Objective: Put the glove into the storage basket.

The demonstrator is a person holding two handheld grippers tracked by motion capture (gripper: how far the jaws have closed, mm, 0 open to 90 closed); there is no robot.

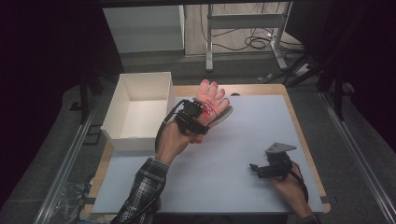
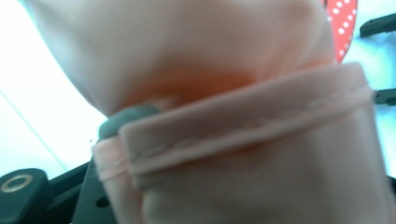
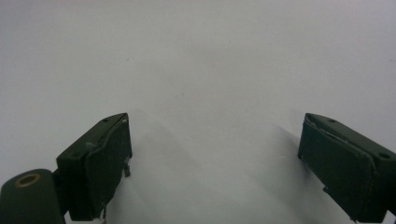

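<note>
Your left tool (image 1: 201, 111) is clamped on the pink glove (image 1: 212, 99), held up off the table (image 1: 243, 140) just right of the white box (image 1: 137, 109), w/ your right tool (image 1: 258, 169) spread wide, holding nothing, low over the table's near-right part.

One glove (image 1: 212, 100), one box (image 1: 140, 112).

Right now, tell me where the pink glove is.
In the high view the pink glove is held up in the left gripper, just right of the white box, above the table's far-left part.
</note>
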